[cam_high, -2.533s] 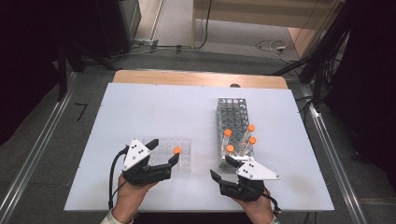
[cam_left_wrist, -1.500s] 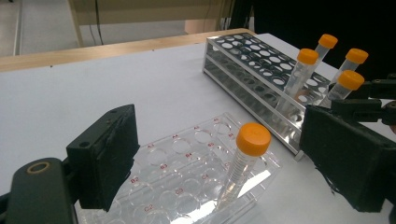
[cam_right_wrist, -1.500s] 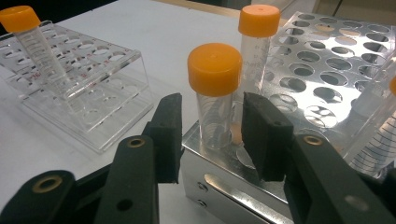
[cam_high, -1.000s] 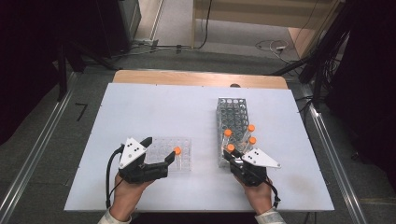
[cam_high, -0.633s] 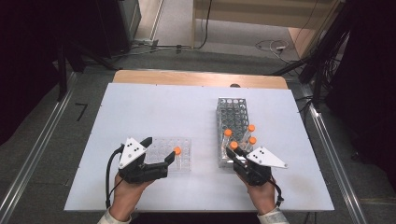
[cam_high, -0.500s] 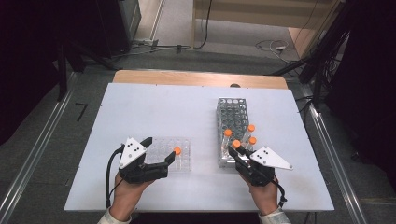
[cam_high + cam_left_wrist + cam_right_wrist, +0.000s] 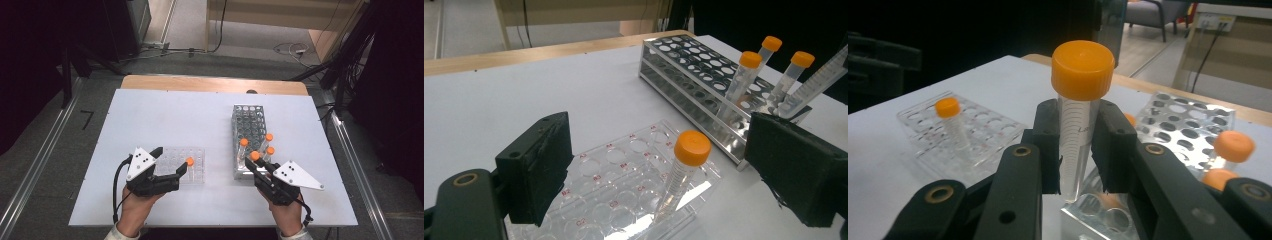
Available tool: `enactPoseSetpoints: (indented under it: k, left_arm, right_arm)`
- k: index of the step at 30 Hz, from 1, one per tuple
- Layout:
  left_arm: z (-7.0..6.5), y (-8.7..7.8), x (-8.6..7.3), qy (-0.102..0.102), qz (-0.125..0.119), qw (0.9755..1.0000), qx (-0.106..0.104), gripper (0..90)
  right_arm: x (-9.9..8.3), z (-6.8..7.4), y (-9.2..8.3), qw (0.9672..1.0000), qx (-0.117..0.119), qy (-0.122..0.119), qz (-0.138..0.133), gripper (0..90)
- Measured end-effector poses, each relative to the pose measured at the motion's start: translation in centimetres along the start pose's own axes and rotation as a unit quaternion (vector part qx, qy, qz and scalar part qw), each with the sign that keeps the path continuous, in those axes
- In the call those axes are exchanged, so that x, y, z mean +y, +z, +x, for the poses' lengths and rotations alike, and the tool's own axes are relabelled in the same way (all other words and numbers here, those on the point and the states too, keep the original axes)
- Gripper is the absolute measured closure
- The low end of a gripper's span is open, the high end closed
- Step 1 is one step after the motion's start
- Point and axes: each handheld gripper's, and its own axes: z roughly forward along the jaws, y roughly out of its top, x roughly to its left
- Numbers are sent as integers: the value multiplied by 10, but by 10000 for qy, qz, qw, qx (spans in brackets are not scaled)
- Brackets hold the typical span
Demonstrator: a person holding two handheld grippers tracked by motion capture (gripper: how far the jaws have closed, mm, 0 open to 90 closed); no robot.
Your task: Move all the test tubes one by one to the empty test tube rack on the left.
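Tube (image 7: 255,159) with orange cap, gripped by right tool (image 7: 260,169) near the table's (image 7: 165,112) near-right corner, just off the near end of the metal rack (image 7: 248,125). Seen from the high view: three more capped tubes (image 7: 268,142) standing in the rack's near end, rack running lengthwise toward the far edge, right of the table's middle. Clear plastic tray (image 7: 192,162) lying toward the near-left part of the table, one capped tube (image 7: 189,162) upright at its right end. Left tool (image 7: 170,167) resting at the tray's near-left side, jaws spread wide, gripping nothing.

Left tool view: jaws standing far apart, the tray (image 7: 624,175) and its single tube (image 7: 684,170) between them but untouched by either pad. Rack (image 7: 694,70) beyond, toward the far right, with three capped tubes (image 7: 744,75) leaning in it and part of a fourth tube at the right edge, tilted.

Right tool view: jaws closed tight on the held tube (image 7: 1079,115), pads pressing its clear body just below the orange cap, tube upright, its lower tip above the rack's (image 7: 1188,125) holes. Tray (image 7: 963,137) with its lone tube (image 7: 950,122) off to the left; blurred orange caps (image 7: 1233,147) at the right.
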Motion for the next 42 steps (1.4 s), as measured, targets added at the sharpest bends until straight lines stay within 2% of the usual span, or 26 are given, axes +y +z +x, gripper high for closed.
enactPoseSetpoints:
  k: [3,5,7,9,10,14,16,20,25,29,30,31,32,37,42]
  left_arm:
    - [-1,-2,1,17,-18,10000,-11,118]
    - [-2,-2,1,23,-26,10000,-29,118]
    - [-4,-3,1,40,-25,10000,-55,120]
    - [-5,-4,1,62,-43,9999,-97,123]
    - [-6,-4,1,59,-38,9999,-115,126]
    - [-11,-6,2,110,-26,9997,-238,133]
    - [-15,-7,2,136,-38,9994,-317,141]
    - [-24,-8,4,259,-28,9982,-531,160]
    - [-38,-8,3,448,36,9954,-846,195]
    - [-49,-6,0,609,95,9915,-1145,283]
    - [-52,-6,0,644,100,9901,-1241,283]
    - [-57,-4,-2,716,122,9883,-1343,331]
    - [-57,-4,-2,716,122,9883,-1343,351]
    - [-64,1,-6,826,212,9852,-1484,434]
    - [-66,6,-10,858,286,9847,-1486,473]
  right_arm:
    - [-4,11,6,9996,201,-67,180,716]
    - [-6,13,7,9995,239,-98,200,716]
    - [-10,24,12,9983,421,-191,343,716]
    - [-11,26,14,9981,457,-204,365,716]
    - [-14,32,17,9972,548,-269,429,716]
    - [-16,39,19,9963,624,-294,510,716]
    - [-19,44,22,9951,741,-302,587,716]
    - [-23,50,26,9936,843,-313,679,716]
    - [-27,57,30,9917,943,-398,778,716]
    - [-29,63,33,9905,1020,-418,825,716]
    - [-29,63,33,9905,1020,-418,825,716]
    - [-30,65,34,9901,1038,-436,834,716]
    - [-30,65,34,9901,1038,-436,834,716]
    - [-31,73,37,9880,1157,-508,891,716]
    - [-31,77,37,9873,1209,-521,888,716]
